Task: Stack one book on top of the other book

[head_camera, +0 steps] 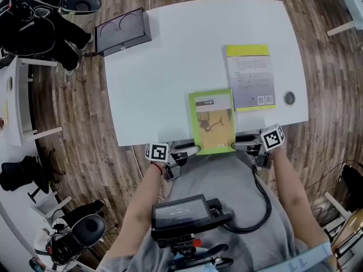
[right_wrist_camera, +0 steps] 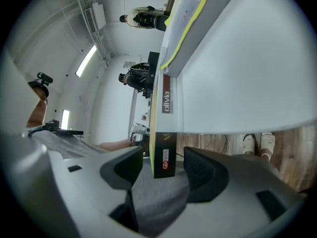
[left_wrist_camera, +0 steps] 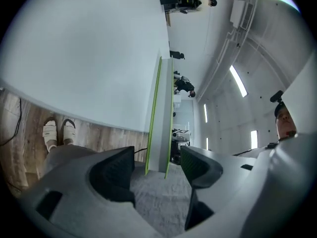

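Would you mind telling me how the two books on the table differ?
The green book overhangs the near edge of the table; the grey book lies wholly on it. The green book has a green cover; the grey book is grey with yellow bands. Both lie flat, apart.

Office or lab-like workroom, white table (head_camera: 170,55) on wood-plank floor (head_camera: 85,123), black office chairs (head_camera: 79,231) at the side, white walls, long ceiling strip lights (left_wrist_camera: 238,81), people (left_wrist_camera: 184,86) farther off.

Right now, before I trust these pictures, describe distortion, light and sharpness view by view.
Head view: fisheye bows the white table at its edges; light even, faint shadows. Left gripper view: dark round vignette, bright ceiling strips, green book edge-on and sharp. Right gripper view: same vignette, spine print readable.
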The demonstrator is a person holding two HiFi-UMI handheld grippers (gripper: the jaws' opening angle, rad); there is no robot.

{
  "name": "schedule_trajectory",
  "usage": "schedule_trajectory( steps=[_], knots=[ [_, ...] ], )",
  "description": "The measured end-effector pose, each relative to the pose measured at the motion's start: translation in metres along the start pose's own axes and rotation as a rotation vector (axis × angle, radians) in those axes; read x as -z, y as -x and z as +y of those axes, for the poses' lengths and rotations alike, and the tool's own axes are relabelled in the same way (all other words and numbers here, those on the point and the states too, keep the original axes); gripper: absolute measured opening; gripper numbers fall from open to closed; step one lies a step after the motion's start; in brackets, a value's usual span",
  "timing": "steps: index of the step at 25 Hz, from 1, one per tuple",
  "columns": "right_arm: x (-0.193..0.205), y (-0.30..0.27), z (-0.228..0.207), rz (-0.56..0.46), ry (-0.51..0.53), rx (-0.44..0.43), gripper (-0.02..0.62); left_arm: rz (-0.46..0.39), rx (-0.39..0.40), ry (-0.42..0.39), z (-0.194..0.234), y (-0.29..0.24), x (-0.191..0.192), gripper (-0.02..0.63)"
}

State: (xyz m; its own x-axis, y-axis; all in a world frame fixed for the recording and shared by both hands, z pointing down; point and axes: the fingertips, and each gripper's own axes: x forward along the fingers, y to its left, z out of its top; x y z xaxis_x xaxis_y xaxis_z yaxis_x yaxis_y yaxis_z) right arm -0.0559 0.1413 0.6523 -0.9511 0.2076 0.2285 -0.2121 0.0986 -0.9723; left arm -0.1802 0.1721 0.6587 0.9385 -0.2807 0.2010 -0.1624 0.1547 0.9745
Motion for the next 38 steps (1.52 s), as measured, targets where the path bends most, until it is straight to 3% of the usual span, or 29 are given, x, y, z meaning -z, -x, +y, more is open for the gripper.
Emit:
schedule_trajectory(
  steps=[17, 20, 22, 38],
  knots=[
    [-0.007, -0.03, 0.012, -0.005, 0.005, -0.156, 0.232, 0.073, 0.128, -0.064, -0.01, -0.027, 0.0, 0.275],
    [-0.005, -0.033, 0.01, 0.019, 0.026, -0.135, 0.219, 0.076, 0.125, -0.069, -0.008, -0.03, 0.002, 0.255],
    [-0.004, -0.034, 0.006, 0.029, 0.039, -0.111, 0.17, 0.066, 0.117, -0.074, -0.008, -0.032, 0.001, 0.166],
    [-0.011, -0.033, 0.014, 0.008, 0.036, -0.1, 0.157, 0.021, 0.113, -0.123, -0.013, -0.029, -0.003, 0.153]
  ],
)
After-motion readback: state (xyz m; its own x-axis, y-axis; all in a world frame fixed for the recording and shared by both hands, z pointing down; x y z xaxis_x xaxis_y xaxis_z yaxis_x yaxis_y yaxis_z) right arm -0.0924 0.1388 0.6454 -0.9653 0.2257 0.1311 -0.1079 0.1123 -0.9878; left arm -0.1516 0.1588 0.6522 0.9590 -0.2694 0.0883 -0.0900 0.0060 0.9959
